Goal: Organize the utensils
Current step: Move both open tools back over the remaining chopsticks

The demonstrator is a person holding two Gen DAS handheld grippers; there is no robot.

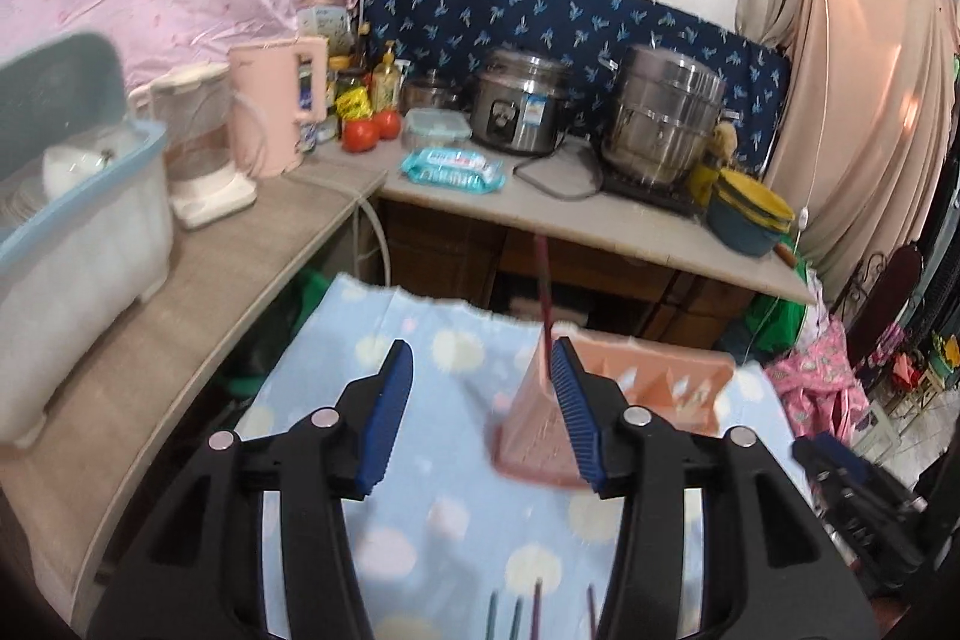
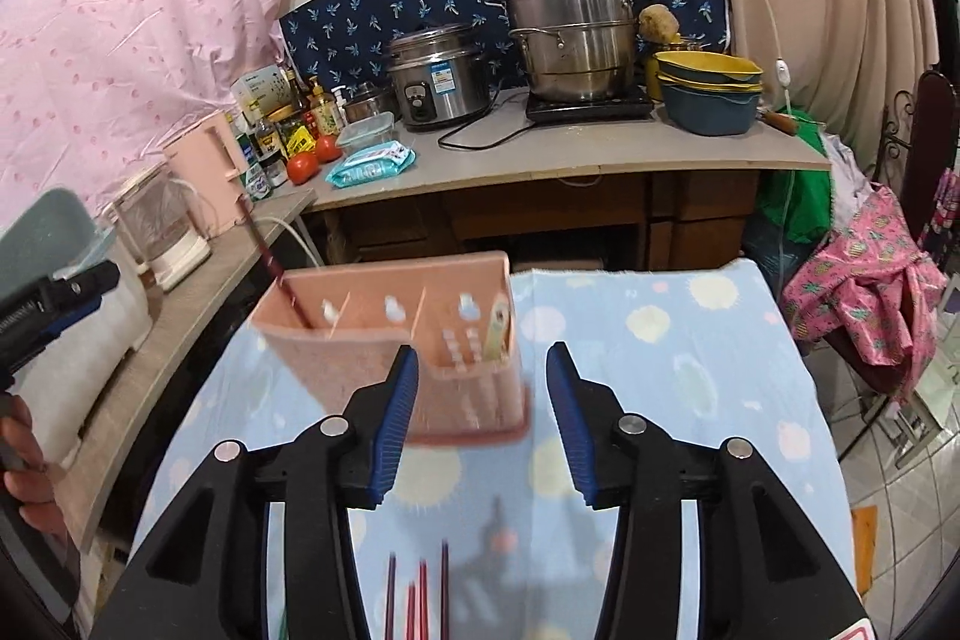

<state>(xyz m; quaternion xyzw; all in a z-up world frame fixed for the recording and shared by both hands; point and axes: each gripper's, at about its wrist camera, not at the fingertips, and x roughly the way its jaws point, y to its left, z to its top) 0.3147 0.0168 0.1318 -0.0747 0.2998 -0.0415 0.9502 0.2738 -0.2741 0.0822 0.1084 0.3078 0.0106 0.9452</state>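
A pink utensil holder with several compartments stands on the blue dotted cloth; it also shows in the left wrist view. One dark red chopstick stands in its left compartment, also visible in the left wrist view. Several loose chopsticks lie on the cloth near me, and show in the left wrist view. My left gripper is open and empty, just left of the holder. My right gripper is open and empty, in front of the holder.
A counter behind holds a rice cooker, steel steamer pot, stacked bowls, wipes, tomatoes and bottles. A side shelf holds a pink kettle and a dish bin.
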